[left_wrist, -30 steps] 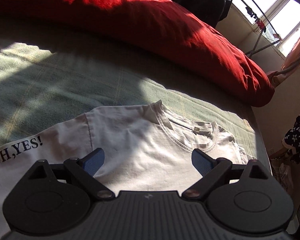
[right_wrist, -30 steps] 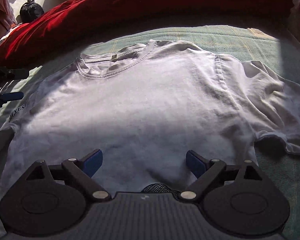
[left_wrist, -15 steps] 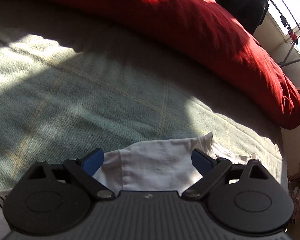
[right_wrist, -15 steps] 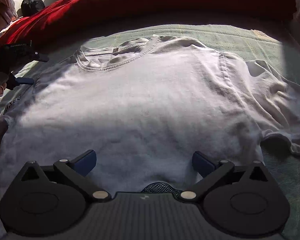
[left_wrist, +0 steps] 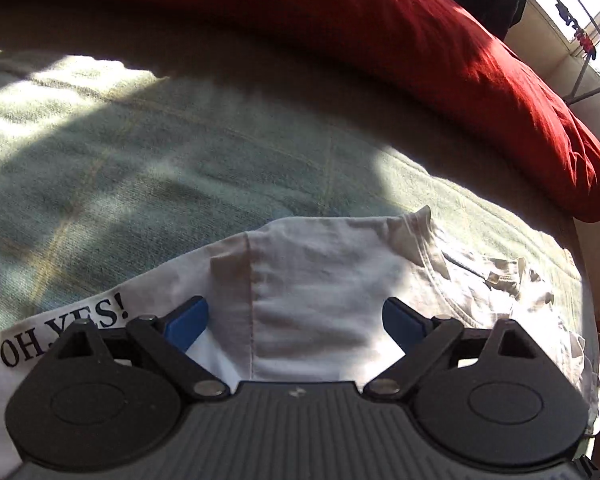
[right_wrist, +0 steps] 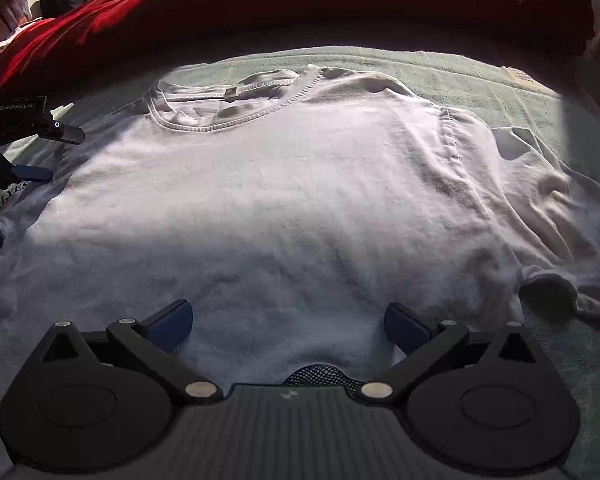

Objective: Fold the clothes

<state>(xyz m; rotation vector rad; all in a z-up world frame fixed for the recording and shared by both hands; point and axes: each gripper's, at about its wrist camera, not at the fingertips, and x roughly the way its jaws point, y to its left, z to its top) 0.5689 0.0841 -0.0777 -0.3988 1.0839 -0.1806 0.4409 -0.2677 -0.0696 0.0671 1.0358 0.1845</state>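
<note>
Right wrist view: a white shirt [right_wrist: 284,200] is seen spread flat and unfolded on the green blanket [right_wrist: 480,76], collar toward the red duvet [right_wrist: 300,4] at the far edge of the bed, one sleeve rumpled toward the right edge, the other, printed with "OH, YES!", toward the left edge. The right gripper [right_wrist: 288,324] is held over the hem at the near edge with its jaws apart and nothing between them. The left gripper [left_wrist: 296,320] is held low over the left shoulder seam, jaws likewise apart, cloth lying in the gap but not pinched. Trouble is judged likely in three ways. If only the top layer is caught when the jaws are shut, front and back would be pulled apart and the fold would bag. If the two sides are lifted unevenly, the shirt could be dragged askew across the blanket, which may itself be snagged by a low finger. The creased right sleeve [right_wrist: 540,200], if left bunched, would be trapped inside any fold and a lump would be made.
</note>
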